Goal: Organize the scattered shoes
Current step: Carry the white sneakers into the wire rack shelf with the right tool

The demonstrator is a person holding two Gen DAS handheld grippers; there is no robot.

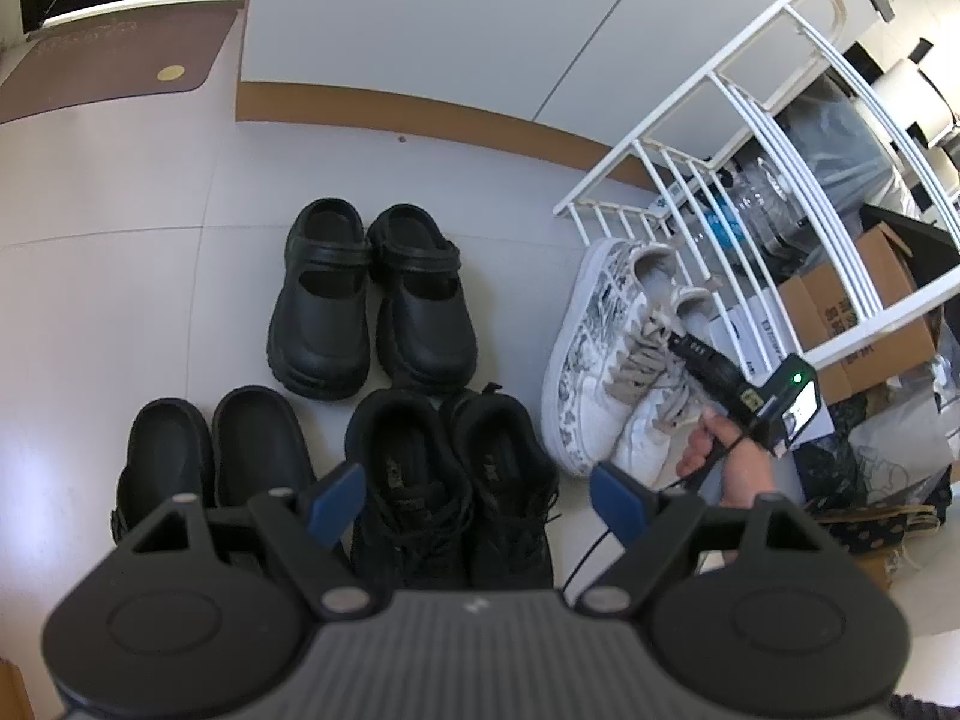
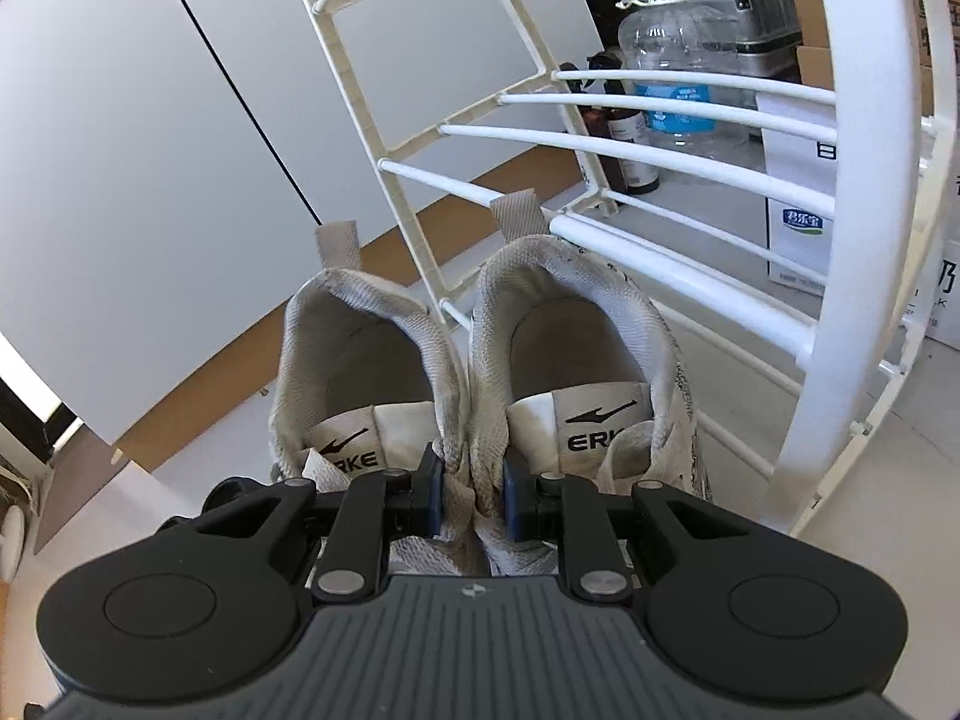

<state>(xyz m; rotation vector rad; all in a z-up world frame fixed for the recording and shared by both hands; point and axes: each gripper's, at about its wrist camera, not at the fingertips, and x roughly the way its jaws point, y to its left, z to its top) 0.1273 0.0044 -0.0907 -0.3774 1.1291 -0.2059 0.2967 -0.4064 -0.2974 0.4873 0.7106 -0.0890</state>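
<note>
White sneakers: one pair, side by side, inner collars pressed together. Clamped at those two touching collar edges by right gripper, one finger inside each shoe. Heels away from the gripper, toes toward it; long axis in line with the fingers. Seen from the left wrist view leaning against the lowest rails of the white shoe rack, soles facing the black pairs; whether lifted or resting on the floor, cannot tell.

White shoe rack: straight ahead of the heels, bottom rails just beyond the pull tabs, one tab touching or nearly touching a rail. Rails bare in both views.

Left gripper: fingers spread wide, holding nothing, poised over the black laced sneakers.

Black strap clogs, black slippers, black laced sneakers: each pair matched, parallel, toes toward the camera, on the pale floor left of the white pair.

Right hand: nearer the rack.

Judgement: white pair either on its way onto the rack or just drawn off it; not settled by this scene.
</note>
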